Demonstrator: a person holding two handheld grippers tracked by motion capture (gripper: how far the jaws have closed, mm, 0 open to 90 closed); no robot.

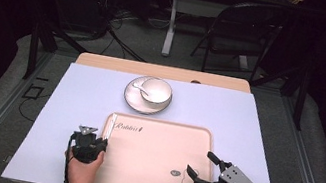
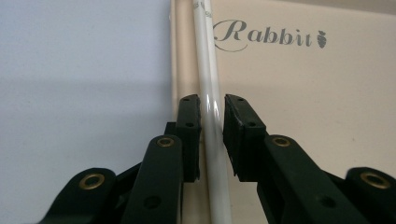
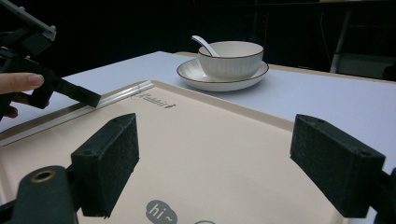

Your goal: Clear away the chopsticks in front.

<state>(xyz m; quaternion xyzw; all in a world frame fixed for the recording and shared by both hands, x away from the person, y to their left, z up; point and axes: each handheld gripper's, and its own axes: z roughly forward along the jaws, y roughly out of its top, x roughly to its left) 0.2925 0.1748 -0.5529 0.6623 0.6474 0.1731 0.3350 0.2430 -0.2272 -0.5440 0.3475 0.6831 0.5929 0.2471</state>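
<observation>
While chopsticks [image 2: 208,102] lie between them, the left gripper's [image 2: 212,109] narrowly parted jaws seemingly press nothing.

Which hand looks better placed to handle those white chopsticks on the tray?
Probably the left. The left gripper already has its jaws either side of the chopsticks at the tray's left edge. The right gripper hangs wide open over the tray's opposite corner, far from them.
</observation>
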